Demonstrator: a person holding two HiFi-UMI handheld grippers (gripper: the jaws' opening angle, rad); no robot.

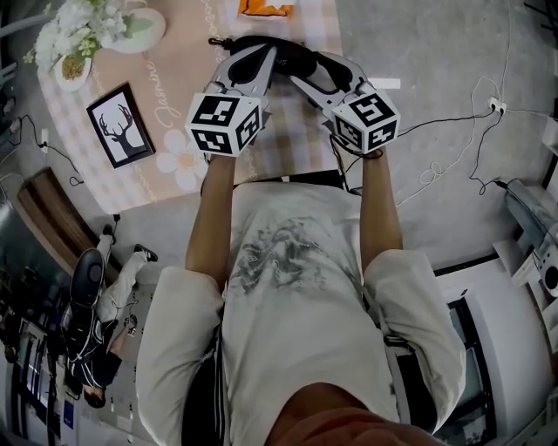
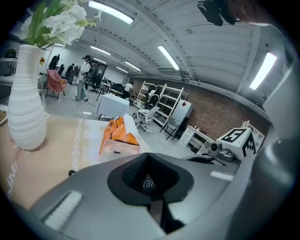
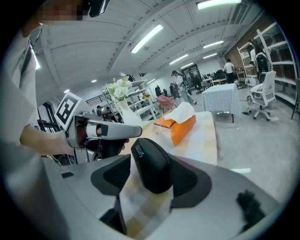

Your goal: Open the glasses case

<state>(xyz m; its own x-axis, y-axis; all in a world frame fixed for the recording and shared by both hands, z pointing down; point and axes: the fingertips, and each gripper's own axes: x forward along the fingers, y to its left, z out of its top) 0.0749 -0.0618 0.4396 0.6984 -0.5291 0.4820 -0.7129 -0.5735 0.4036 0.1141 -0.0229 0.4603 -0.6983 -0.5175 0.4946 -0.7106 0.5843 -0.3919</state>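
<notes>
We have not opened the black oval glasses case [image 3: 151, 161] yet. Our right gripper [image 3: 149, 177] has fingers apart around it; our left gripper [image 2: 151, 177] has fingers together.

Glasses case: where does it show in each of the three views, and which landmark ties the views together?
Head view: glasses case, top centre.
Left gripper view: only a dark lettered sliver, lower centre, in the notch between the fingers.
Right gripper view: centre, standing between the fingers.
Shared landmark: orange tissue pack, in all three.
</notes>
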